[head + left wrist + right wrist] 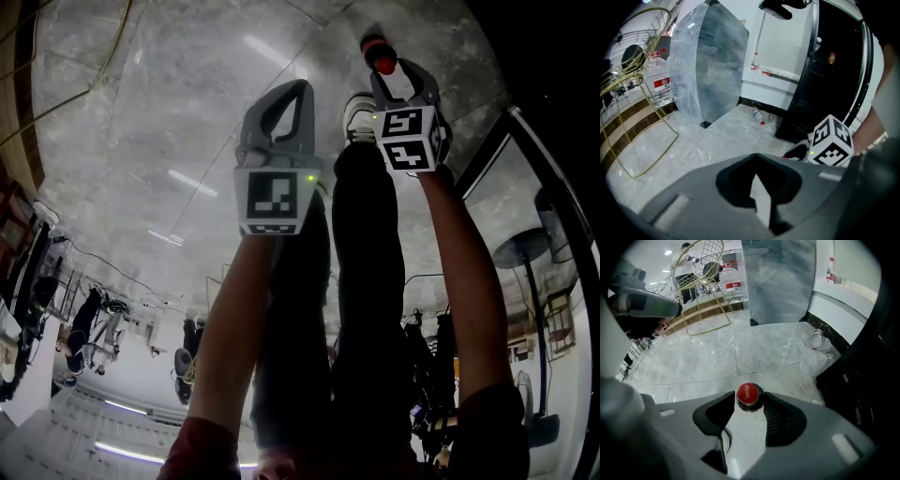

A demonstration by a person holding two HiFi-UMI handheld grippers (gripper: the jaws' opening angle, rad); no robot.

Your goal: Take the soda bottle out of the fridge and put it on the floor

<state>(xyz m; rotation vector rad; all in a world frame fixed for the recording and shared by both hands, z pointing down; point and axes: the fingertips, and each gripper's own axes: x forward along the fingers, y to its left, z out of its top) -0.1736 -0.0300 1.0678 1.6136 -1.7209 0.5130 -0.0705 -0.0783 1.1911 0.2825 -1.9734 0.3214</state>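
The soda bottle (749, 393) is out of the fridge (825, 79) and stands just in front of its open side. It is upright on the marble floor (717, 357) as far as can be judged, since its base is hidden beneath its own top. The right tool (749, 399) points steeply down over it. Its two jaws are spread to either side of the neck, so the cap sits in the gap at their tips. The jaws look parted rather than clamped. The right gripper view is too tight to say whether a pad brushes the neck, but nothing looks squeezed. That fits a bottle set down and let go: coming from above keeps it vertical, and a wide gap lets the tool lift away without tipping it.

Little of the bottle shows. It has a round red screw cap with white script across it and a dark ring or shoulder just under the cap. The body is lost below the cap in the gripper view and behind the tool in the head view.

The left tool (757, 157) hangs farther from the fridge. Its jaws are together with nothing between them, so it is out of the way and has no part in the placing. The task looks all but done, with only a clean withdrawal remaining.
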